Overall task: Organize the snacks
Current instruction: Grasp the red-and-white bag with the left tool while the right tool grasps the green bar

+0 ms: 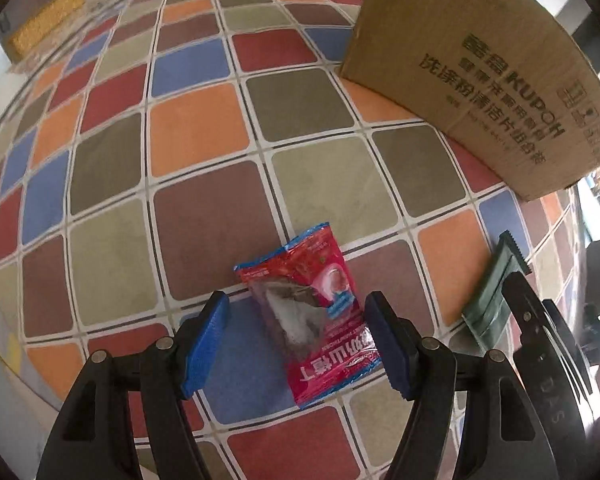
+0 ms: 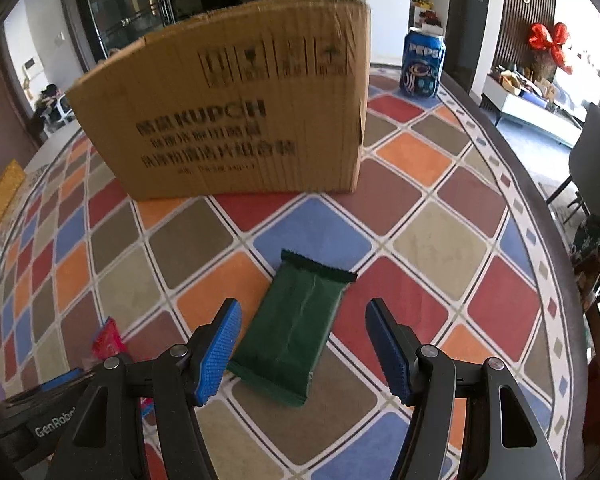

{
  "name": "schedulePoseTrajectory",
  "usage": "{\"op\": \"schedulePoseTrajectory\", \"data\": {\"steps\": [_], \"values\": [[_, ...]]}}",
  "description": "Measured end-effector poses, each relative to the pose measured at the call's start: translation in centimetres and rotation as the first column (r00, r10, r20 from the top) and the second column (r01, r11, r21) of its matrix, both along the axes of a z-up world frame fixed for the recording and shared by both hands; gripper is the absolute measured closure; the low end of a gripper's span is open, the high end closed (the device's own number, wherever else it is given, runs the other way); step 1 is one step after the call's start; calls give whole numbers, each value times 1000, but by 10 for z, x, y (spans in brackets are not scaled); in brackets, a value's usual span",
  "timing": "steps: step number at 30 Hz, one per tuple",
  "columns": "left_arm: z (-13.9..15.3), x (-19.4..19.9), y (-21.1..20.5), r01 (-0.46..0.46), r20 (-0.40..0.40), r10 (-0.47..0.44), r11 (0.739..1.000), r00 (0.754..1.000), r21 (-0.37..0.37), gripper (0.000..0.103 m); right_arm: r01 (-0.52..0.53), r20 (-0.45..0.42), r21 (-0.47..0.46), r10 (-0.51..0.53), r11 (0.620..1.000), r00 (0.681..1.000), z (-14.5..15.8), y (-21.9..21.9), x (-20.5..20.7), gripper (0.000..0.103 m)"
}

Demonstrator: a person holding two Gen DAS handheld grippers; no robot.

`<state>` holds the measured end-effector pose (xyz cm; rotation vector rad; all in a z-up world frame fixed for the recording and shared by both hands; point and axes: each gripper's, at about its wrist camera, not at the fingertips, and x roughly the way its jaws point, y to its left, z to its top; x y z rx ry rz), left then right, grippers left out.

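Observation:
A red snack packet (image 1: 316, 316) lies flat on the checkered tablecloth (image 1: 196, 128). My left gripper (image 1: 298, 344) points down over the packet, open, blue pads on either side; the right pad sits at the packet's edge, the left pad stands apart. A dark green packet (image 2: 296, 332) lies flat between the pads of my right gripper (image 2: 304, 352), which is open too. The green packet (image 1: 496, 292) also shows in the left wrist view, to the right of the red one. In the right wrist view the red packet (image 2: 108, 338) peeks out at the lower left.
A brown cardboard box (image 2: 236, 120) stands upright behind both packets, also in the left wrist view (image 1: 480, 72). A blue Pepsi can (image 2: 424, 64) stands behind the box's right corner. A yellow block (image 2: 2, 196) lies at the far left edge. A dark chair (image 2: 596, 168) stands beside the table's right rim.

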<state>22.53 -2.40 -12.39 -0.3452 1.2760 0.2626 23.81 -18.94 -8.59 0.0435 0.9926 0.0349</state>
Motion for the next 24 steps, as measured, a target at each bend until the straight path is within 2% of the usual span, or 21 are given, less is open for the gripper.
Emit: {"op": "schedulePoseTrajectory", "data": {"steps": [5, 12, 13, 16, 17, 18, 21, 24], "values": [[-5, -2, -25, 102, -15, -100, 989, 995, 112, 33, 4, -23, 0, -4, 1000, 1000, -9, 0, 3, 38], [-6, -13, -25, 67, 16, -69, 993, 997, 96, 33, -12, -42, -10, 12, 1000, 999, -19, 5, 8, 38], [-5, -14, -23, 64, 28, -67, 994, 997, 93, 36, -20, -42, -14, 19, 1000, 999, -21, 7, 8, 38], [0, -11, -24, 97, 65, -103, 991, 993, 92, 56, -27, -47, -21, 26, 999, 999, -26, 9, 8, 38], [0, -9, -25, 113, 69, -120, 989, 990, 96, 59, -31, -41, -30, 30, 999, 999, -27, 11, 8, 38], [2, -7, -26, 131, 76, -139, 986, 987, 106, 59, -35, -39, -37, 33, 999, 999, -27, 13, 7, 38], [3, -8, -27, 153, 86, -164, 981, 983, 117, 60, -43, -24, -40, 42, 998, 999, -25, 15, 5, 51], [4, -8, -29, 177, 93, -188, 977, 978, 119, 60, -49, -17, -32, 48, 998, 999, -24, 15, 4, 55]]}}
